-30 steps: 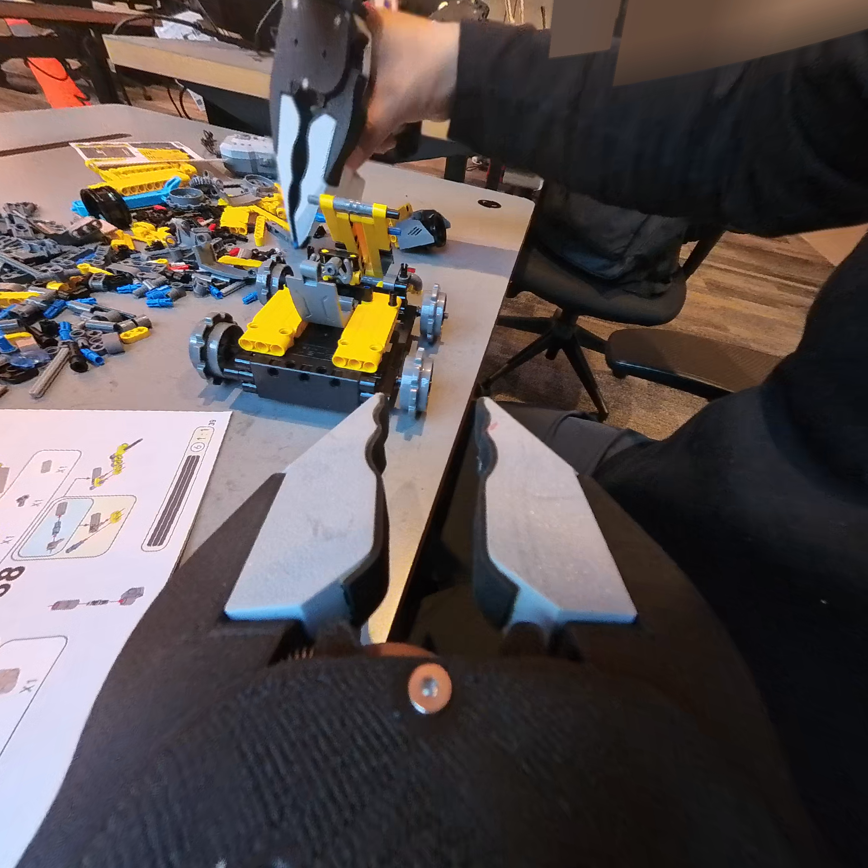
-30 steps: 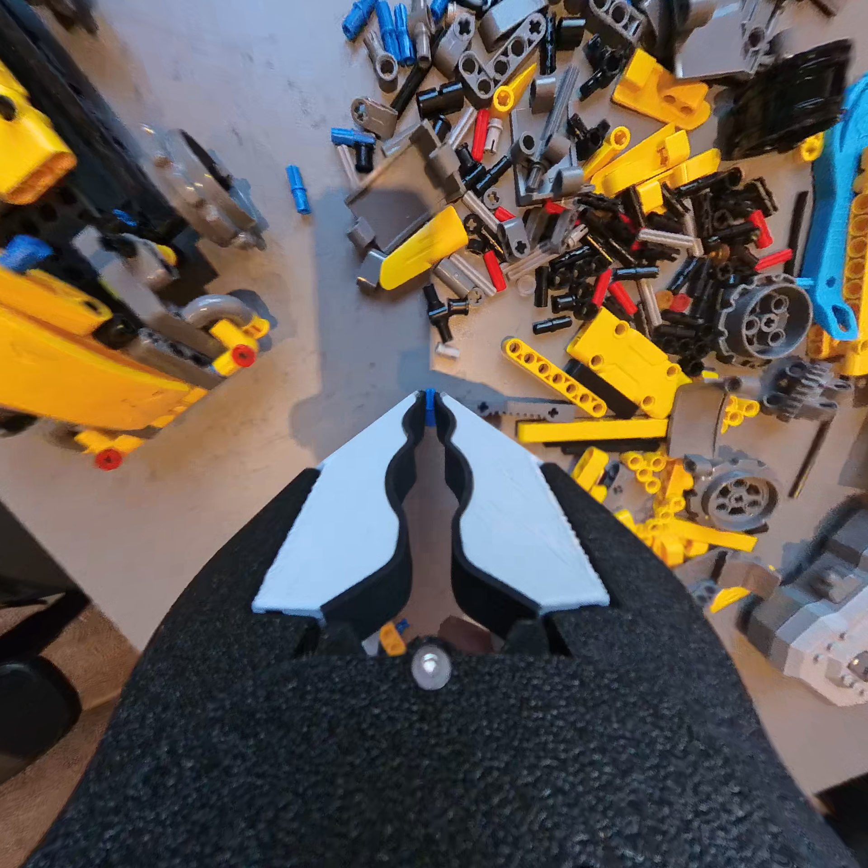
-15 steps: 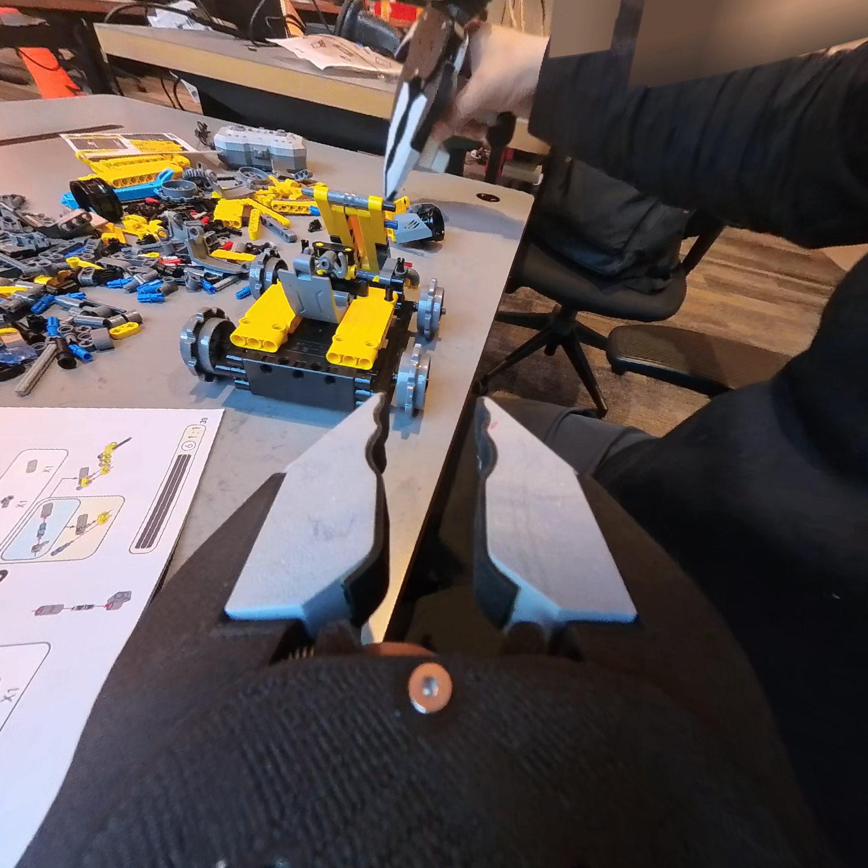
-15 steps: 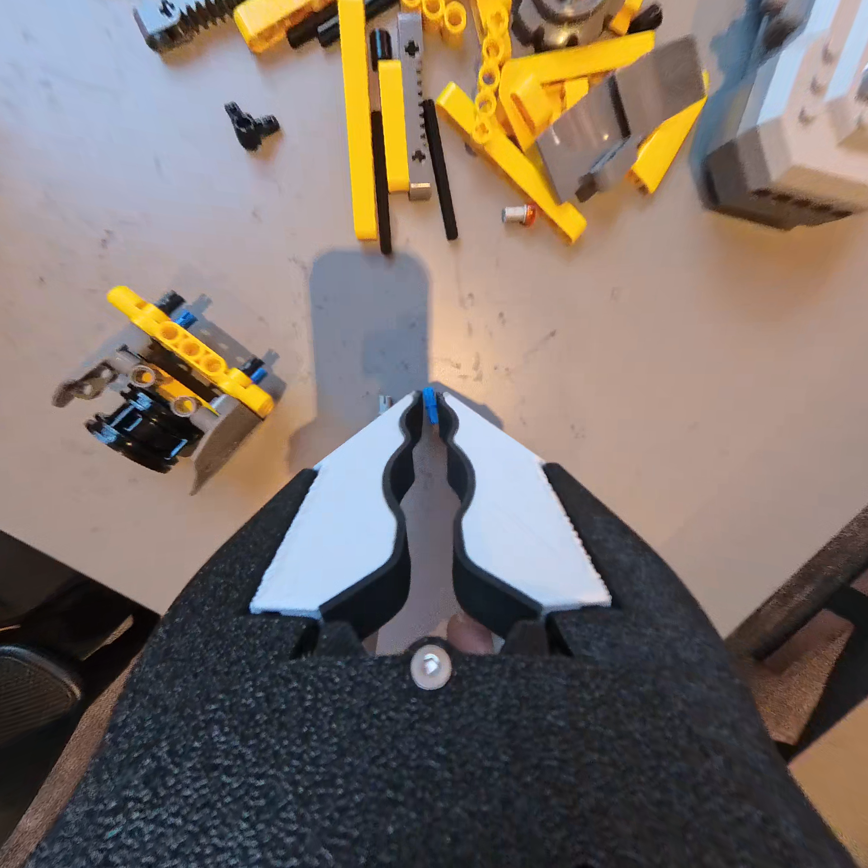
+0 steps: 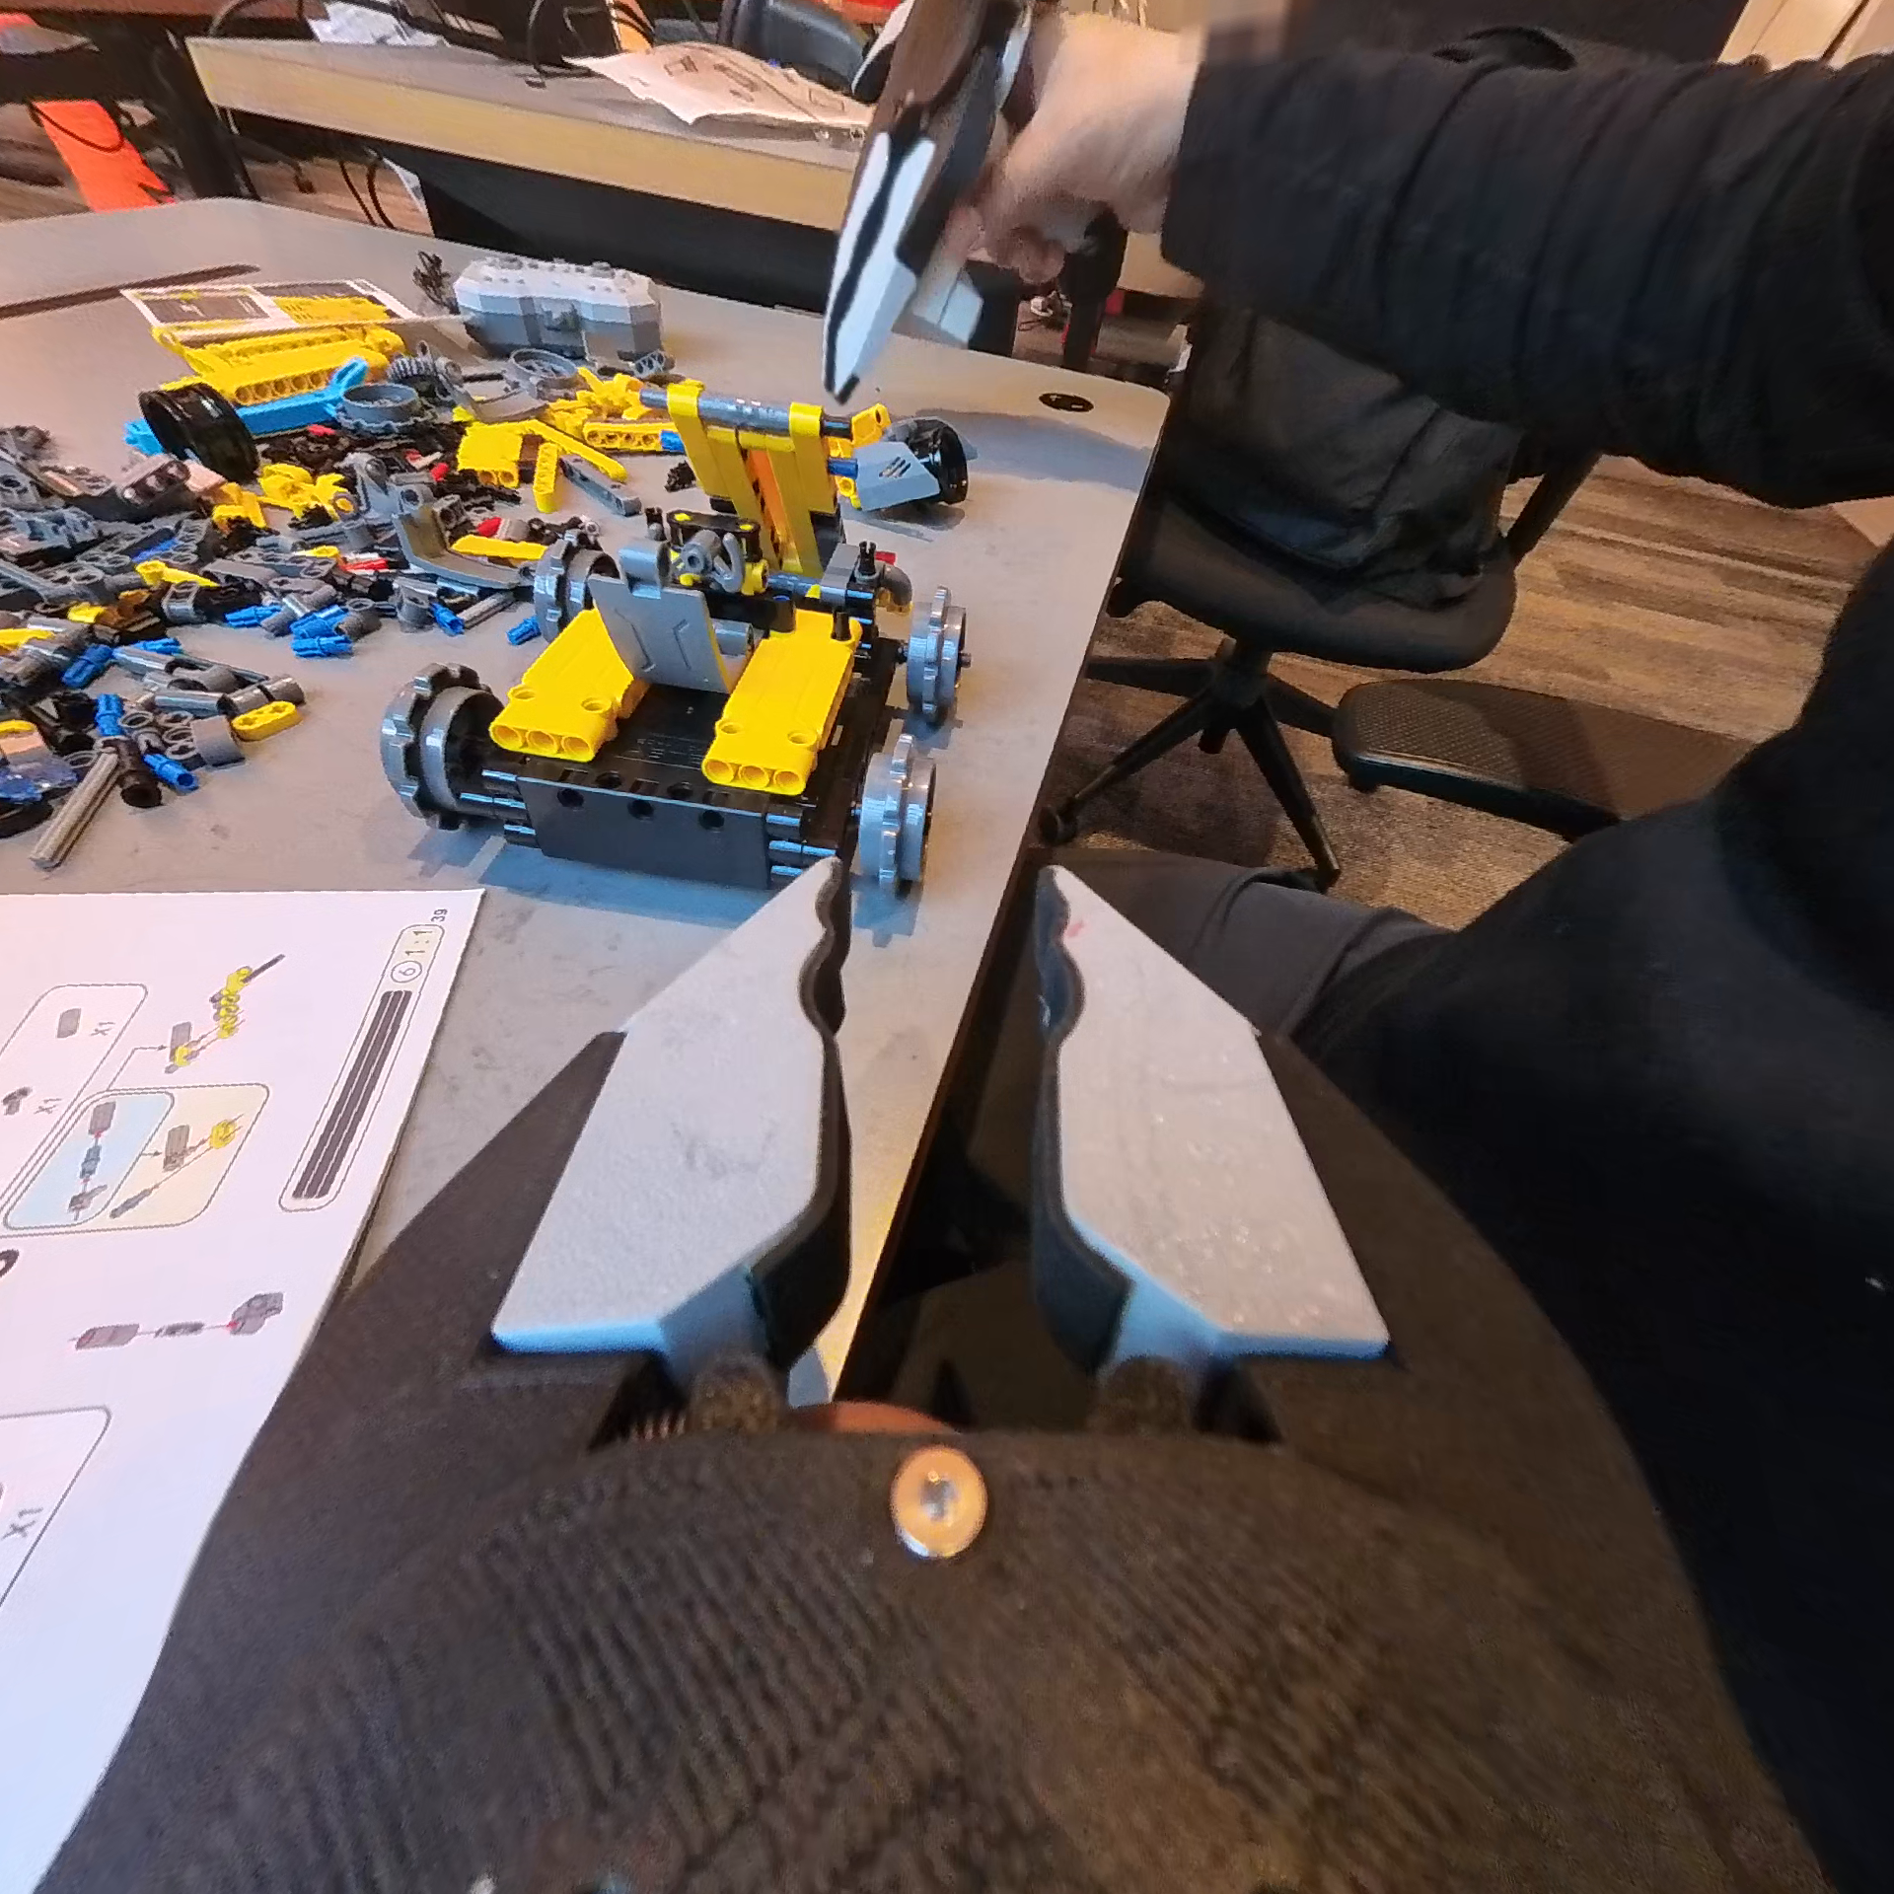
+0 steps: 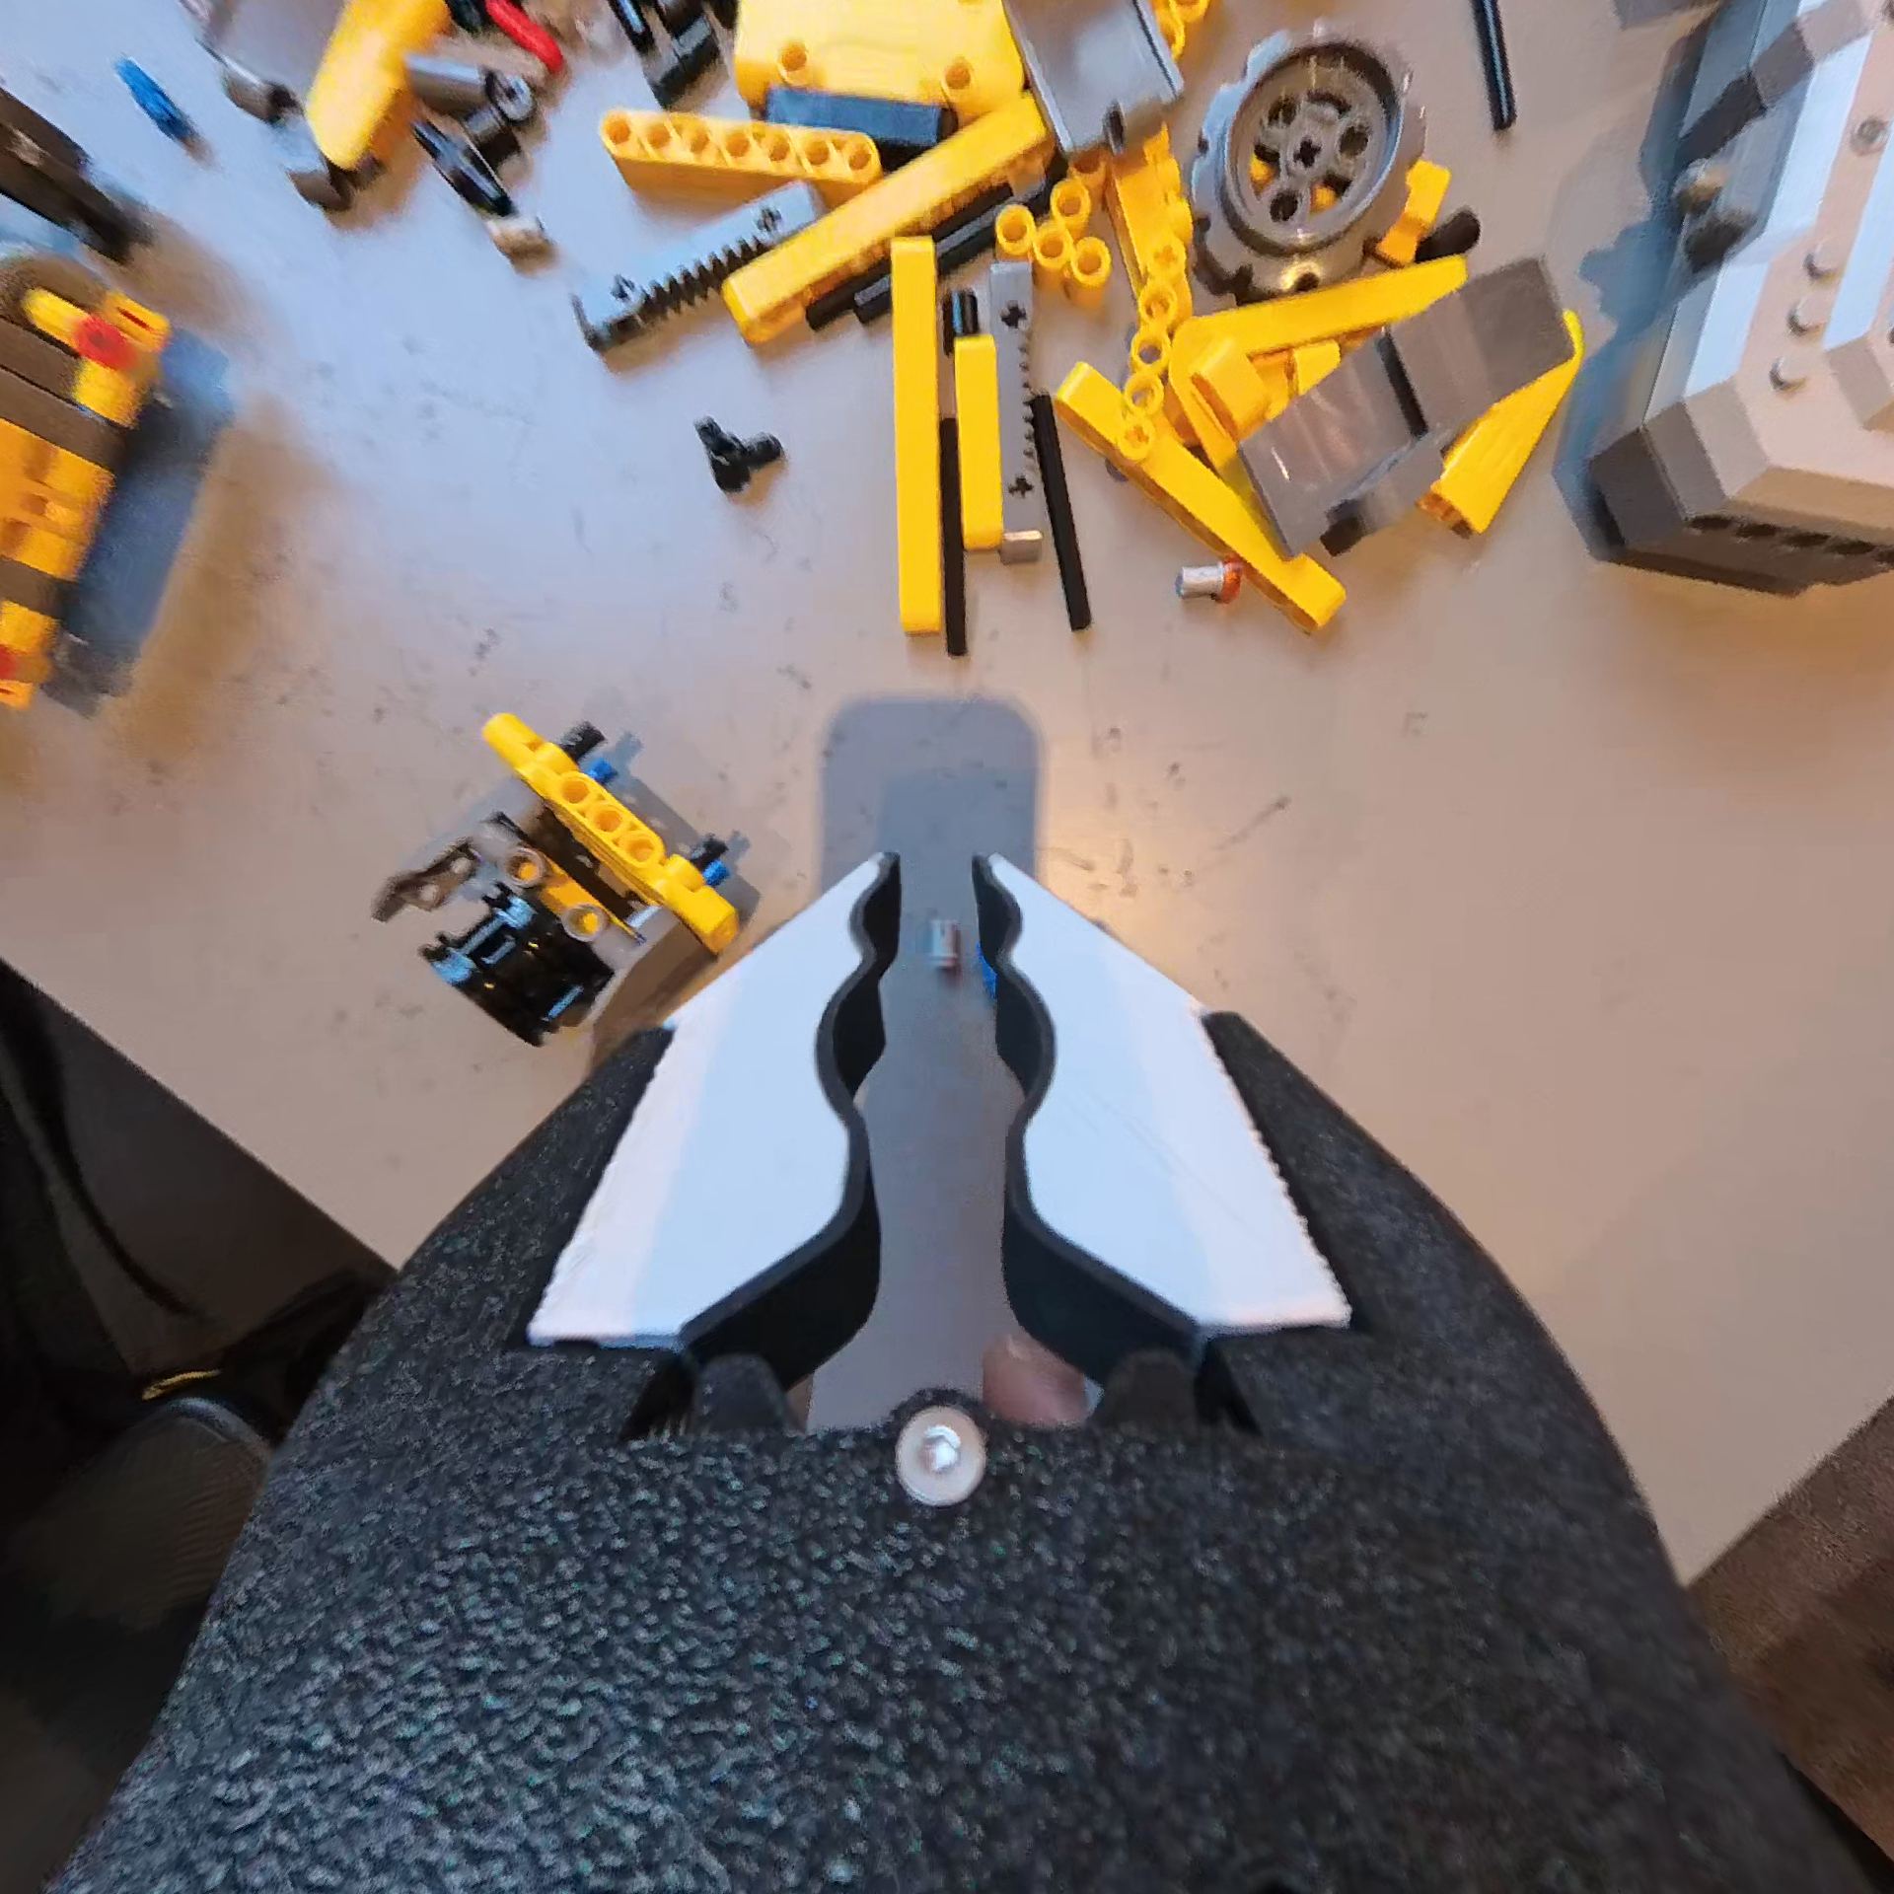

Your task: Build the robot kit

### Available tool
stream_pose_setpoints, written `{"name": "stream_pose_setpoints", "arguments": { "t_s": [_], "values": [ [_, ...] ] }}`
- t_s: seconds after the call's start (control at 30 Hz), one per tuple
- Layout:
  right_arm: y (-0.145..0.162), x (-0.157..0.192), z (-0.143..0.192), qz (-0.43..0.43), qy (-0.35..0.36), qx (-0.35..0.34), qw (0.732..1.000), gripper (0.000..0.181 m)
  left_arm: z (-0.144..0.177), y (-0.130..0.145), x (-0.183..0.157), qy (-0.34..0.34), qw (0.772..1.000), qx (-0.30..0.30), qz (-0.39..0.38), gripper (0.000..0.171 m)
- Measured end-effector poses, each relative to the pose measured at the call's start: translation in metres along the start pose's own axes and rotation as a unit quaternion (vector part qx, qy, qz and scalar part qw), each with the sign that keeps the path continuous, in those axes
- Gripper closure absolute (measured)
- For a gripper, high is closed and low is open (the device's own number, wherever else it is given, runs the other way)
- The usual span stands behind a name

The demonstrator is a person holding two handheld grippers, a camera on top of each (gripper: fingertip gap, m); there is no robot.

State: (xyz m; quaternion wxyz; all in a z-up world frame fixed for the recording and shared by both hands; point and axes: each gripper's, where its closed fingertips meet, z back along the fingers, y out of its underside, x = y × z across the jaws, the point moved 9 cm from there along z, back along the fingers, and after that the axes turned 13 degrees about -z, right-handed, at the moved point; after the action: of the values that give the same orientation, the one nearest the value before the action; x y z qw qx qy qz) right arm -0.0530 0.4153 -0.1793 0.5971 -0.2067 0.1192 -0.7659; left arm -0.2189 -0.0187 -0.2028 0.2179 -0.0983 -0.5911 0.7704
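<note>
My right gripper (image 6: pixel 935 863) is open above bare table. A small blue pin (image 6: pixel 986 963) shows against its right finger's inner edge, and a small grey bush (image 6: pixel 943 943) shows in the gap. I cannot tell if either is touching the finger or the table. A small yellow, black and grey sub-assembly (image 6: pixel 574 881) lies just to its left. My left gripper (image 5: pixel 941 876) is open and empty at the table's right edge, just short of the yellow and black wheeled model (image 5: pixel 676 707). The right gripper (image 5: pixel 846 374) also shows in the left wrist view, above the model's yellow upright frame (image 5: pixel 753 461).
Loose yellow beams, black axles and a grey toothed wheel (image 6: pixel 1307 154) lie ahead of the right gripper. A grey battery box (image 6: pixel 1763 307) stands at the right. A parts pile (image 5: pixel 205 574) and an instruction sheet (image 5: pixel 205 1127) lie left of the model. An office chair (image 5: pixel 1332 574) stands beyond the edge. Some 35 cm of space lies between my two pairs of fingers.
My right gripper has moved from over the parts pile to bare table by the sub-assembly and has opened, loosing its grip on the blue pin. My left gripper has stayed put.
</note>
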Motion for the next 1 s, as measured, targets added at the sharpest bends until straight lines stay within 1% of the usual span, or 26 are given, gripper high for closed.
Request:
{"name": "stream_pose_setpoints", "arguments": {
  "t_s": [0.1, 0.27, 0.4, 0.53, 0.67, 0.9, 1.0],
  "values": [
    [-0.007, 0.011, 0.007, 0.001, -0.016, -0.021, 1.000, 0.164, 0.003, -0.002, 0.002, -0.001, 1.000, -0.008, 0.005, 0.137],
    [-0.021, 0.041, 0.018, 0.023, -0.037, -0.068, 0.997, 0.163, 0.007, -0.003, 0.004, -0.003, 1.000, -0.016, 0.011, 0.137],
    [-0.026, 0.059, 0.019, 0.045, -0.036, -0.081, 0.995, 0.162, 0.008, -0.005, 0.004, -0.004, 1.000, -0.017, 0.007, 0.137],
    [-0.029, 0.064, 0.014, 0.054, -0.026, -0.084, 0.995, 0.162, 0.008, -0.005, 0.003, -0.006, 1.000, -0.015, 0.006, 0.137],
    [-0.034, 0.067, 0.002, 0.058, -0.013, -0.101, 0.993, 0.159, 0.008, -0.005, 0.003, -0.008, 1.000, -0.012, 0.003, 0.138],
    [-0.061, 0.091, -0.008, 0.094, 0.008, -0.160, 0.983, 0.152, 0.004, -0.002, 0.003, -0.009, 1.000, -0.003, 0.006, 0.138],
    [-0.067, 0.094, -0.010, 0.097, 0.002, -0.156, 0.983, 0.153, 0.004, -0.002, 0.003, -0.010, 1.000, -0.002, 0.005, 0.138]
  ]
}}
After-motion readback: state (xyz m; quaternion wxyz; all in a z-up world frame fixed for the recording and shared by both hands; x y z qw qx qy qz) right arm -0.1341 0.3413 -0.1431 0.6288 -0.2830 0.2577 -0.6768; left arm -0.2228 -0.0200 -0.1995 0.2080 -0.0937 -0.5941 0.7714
